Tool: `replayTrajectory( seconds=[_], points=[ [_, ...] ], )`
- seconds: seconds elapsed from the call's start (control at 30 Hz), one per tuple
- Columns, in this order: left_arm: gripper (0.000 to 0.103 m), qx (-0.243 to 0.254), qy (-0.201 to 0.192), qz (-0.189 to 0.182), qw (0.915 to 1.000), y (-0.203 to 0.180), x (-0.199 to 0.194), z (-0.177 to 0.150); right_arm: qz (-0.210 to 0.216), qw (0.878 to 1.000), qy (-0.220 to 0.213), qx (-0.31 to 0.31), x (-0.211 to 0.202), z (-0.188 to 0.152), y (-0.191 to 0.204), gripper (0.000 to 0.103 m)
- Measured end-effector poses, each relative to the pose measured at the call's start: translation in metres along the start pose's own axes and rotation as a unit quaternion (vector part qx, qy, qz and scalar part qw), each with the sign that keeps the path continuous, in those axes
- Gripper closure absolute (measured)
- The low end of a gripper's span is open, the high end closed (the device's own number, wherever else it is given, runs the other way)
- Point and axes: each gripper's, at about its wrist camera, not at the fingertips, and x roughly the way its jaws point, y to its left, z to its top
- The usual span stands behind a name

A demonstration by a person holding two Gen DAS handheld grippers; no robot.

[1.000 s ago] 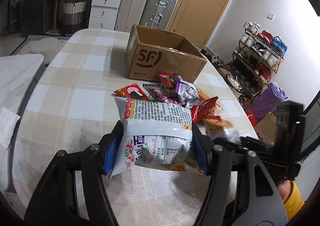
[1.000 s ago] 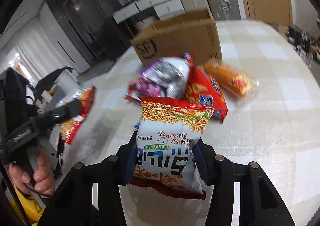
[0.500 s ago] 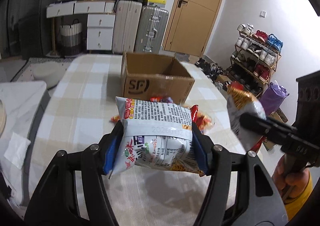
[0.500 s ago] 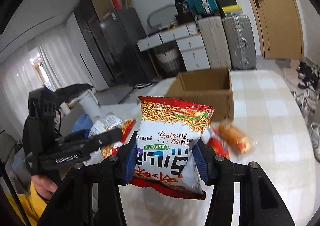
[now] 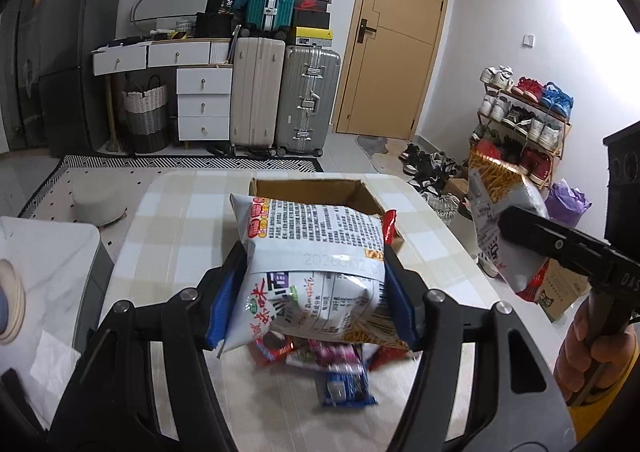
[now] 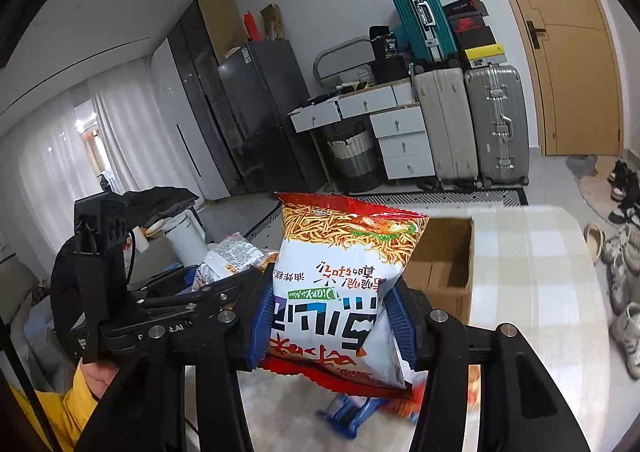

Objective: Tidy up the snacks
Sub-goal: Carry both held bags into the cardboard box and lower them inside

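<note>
My left gripper (image 5: 310,304) is shut on a white noodle-snack bag (image 5: 316,248), held high above the table with its printed back toward the camera. My right gripper (image 6: 330,318) is shut on a second white and red noodle-snack bag (image 6: 344,280), also held in the air. Each gripper shows in the other's view: the right one with its bag (image 5: 504,228) at the right of the left wrist view, the left one (image 6: 168,312) at the left of the right wrist view. The open cardboard box (image 5: 312,191) stands beyond both bags, also seen in the right wrist view (image 6: 444,260). A pile of snack packets (image 5: 328,364) lies on the table below.
The checked tablecloth (image 5: 176,219) covers a rounded table. A blue packet (image 5: 344,388) lies nearest the front. A white side cabinet (image 5: 44,260) stands left of the table. Suitcases (image 5: 280,99), drawers and a shoe rack (image 5: 520,111) line the room behind.
Both grippers have risen with their bags, from low over the snack pile to well above the table. The box now sits behind the bags and the pile has dropped to the bottom of view.
</note>
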Motion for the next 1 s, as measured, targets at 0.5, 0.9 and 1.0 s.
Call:
replayTrajectory(
  seconds=[0.5, 0.9, 1.0],
  points=[
    [0.042, -0.012, 0.059, 0.012, 0.9981, 0.008, 0.118, 0.063, -0.026, 0.998, 0.048, 0.027, 0.102, 0.048, -0.059, 0.052],
    [0.042, -0.030, 0.112, 0.013, 0.9932, 0.035, 0.234, 0.074, -0.056, 0.992, 0.106, 0.046, 0.181, 0.034, -0.112, 0.052],
    [0.042, -0.031, 0.127, 0.009, 0.9914, 0.036, 0.261, 0.073, -0.056, 0.990, 0.121, 0.055, 0.197, 0.030, -0.123, 0.052]
  ],
)
